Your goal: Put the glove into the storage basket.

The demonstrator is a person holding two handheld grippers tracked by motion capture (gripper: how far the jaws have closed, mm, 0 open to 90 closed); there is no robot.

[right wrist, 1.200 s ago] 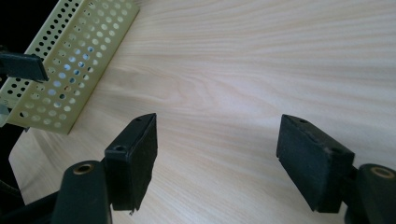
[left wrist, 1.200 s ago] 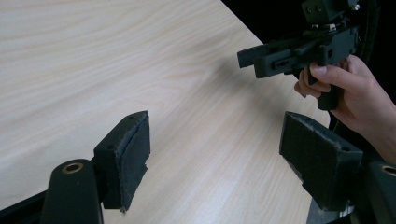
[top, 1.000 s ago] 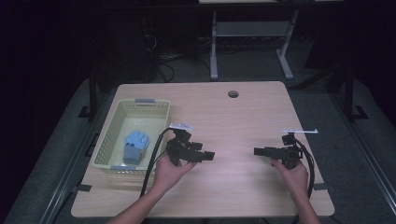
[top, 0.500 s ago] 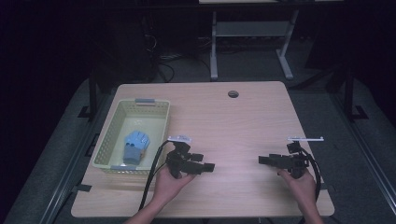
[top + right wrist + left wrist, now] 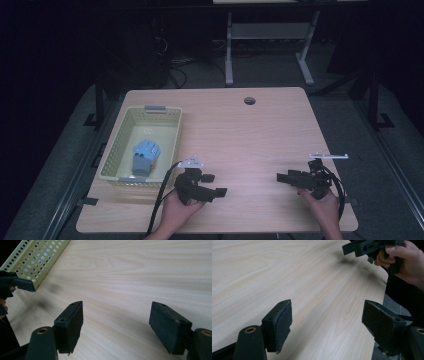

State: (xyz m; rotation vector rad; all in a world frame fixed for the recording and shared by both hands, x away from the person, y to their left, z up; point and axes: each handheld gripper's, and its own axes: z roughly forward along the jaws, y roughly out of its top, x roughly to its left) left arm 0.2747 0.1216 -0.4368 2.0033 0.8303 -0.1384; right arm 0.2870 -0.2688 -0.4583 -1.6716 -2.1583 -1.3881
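A yellow-green perforated basket [image 5: 167,125] stands at the table's left, and a blue toy-like object [image 5: 144,156] lies inside it. My left gripper [image 5: 215,184] hovers low near the front edge, right of the basket's near corner, jaws pointing right. In the left gripper view it [image 5: 329,322] is open over bare wood. My right gripper [image 5: 281,177] sits near the front right and points left at the other one. It [image 5: 117,322] is open too, with nothing between its pads. Each gripper view shows the opposite gripper: right [image 5: 364,246], left [image 5: 16,282].
The light wooden table [image 5: 240,135] has a round cable hole [image 5: 249,100] near its far edge. The basket wall [image 5: 37,260] shows at the upper left of the right gripper view. A white desk frame [image 5: 270,35] stands on the dark floor beyond.
Both hands have drawn back toward the near edge of the table, the grippers still facing each other. The basket and the blue object have not moved.
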